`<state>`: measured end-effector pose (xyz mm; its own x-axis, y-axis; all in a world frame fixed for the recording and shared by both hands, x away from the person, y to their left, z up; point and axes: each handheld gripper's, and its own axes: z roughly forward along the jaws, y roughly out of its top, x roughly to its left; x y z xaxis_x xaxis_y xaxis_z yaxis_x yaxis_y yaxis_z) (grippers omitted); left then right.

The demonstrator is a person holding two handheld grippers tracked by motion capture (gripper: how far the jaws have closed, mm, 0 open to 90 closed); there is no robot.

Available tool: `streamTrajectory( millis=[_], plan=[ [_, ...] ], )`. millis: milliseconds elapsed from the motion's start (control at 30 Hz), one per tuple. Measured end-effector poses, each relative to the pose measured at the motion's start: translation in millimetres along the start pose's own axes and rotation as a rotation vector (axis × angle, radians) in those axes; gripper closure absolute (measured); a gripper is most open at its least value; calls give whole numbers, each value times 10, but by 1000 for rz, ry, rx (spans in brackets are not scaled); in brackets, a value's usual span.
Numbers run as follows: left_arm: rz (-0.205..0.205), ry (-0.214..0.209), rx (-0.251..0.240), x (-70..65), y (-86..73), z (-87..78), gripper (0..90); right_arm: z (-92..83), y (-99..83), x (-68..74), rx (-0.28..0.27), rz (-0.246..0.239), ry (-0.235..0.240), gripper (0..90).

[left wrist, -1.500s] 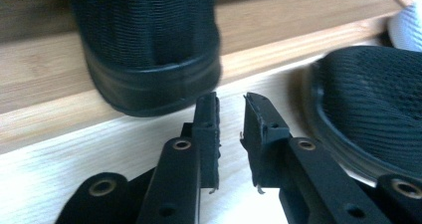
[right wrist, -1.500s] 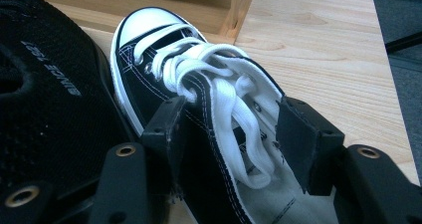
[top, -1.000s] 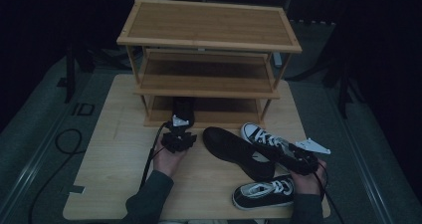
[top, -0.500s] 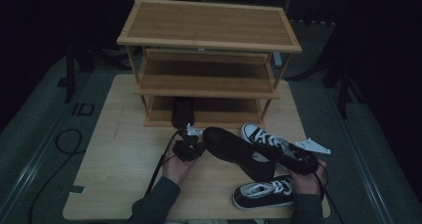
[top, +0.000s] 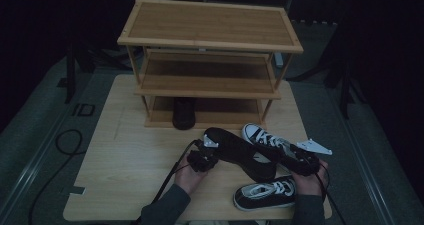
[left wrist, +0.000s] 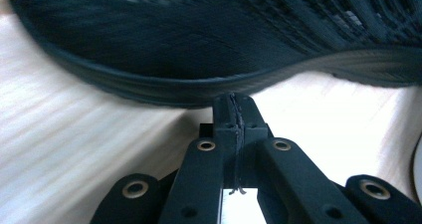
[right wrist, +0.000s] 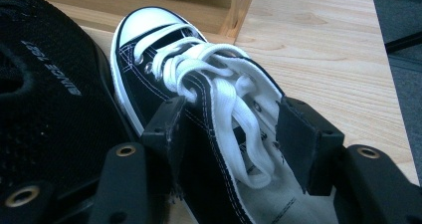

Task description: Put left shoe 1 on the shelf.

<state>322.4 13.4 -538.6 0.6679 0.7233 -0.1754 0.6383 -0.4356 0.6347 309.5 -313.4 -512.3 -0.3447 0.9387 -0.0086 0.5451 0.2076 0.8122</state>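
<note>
my left gripper (left wrist: 234,100) is clenched empty with its tip at the black shoe's (top: 237,150) toe end, the shoe's length running diagonally toward my right gripper (right wrist: 229,134), whose jaws grasp the laced sneaker (right wrist: 199,99) just beside it before the rack (top: 210,85).

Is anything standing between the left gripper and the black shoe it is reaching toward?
Nothing visible does. The left gripper, jaws shut and empty, sits right at the black shoe's sole edge, above bare table.
</note>
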Motion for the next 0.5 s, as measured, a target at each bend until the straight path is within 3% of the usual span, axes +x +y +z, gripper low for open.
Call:
streamTrajectory(
  millis=[200, 500],
  plan=[
    [15, 8, 13, -62, 17, 108, 900, 0, 0, -1, 0, 0, 1, 452],
    [-20, 46, 3, 0, 77, 163, 900, 1, 1, 1, 1, 1, -1, 452]
  ],
)
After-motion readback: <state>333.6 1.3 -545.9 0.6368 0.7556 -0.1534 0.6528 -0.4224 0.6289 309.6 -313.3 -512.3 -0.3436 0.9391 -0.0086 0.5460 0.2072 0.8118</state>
